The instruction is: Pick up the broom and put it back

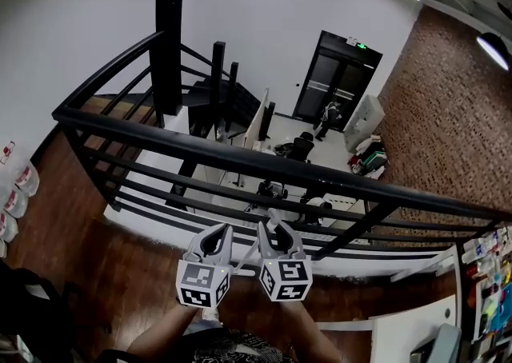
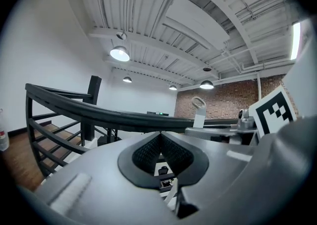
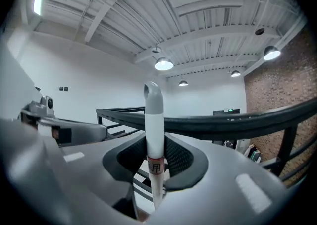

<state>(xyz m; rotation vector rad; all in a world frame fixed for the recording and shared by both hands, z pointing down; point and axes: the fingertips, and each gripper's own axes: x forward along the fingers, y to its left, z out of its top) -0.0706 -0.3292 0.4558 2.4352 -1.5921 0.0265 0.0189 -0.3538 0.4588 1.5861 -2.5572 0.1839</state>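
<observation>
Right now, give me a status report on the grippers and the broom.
Left gripper jaws shut, empty. Right gripper shut on grey-white broom handle, upright. Black metal railing ahead.

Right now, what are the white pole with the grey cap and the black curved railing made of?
White pole with grey looped cap: likely plastic or coated metal; smooth, with a soft sheen. Black curved railing: probably painted metal, going by its satin highlights.
</observation>
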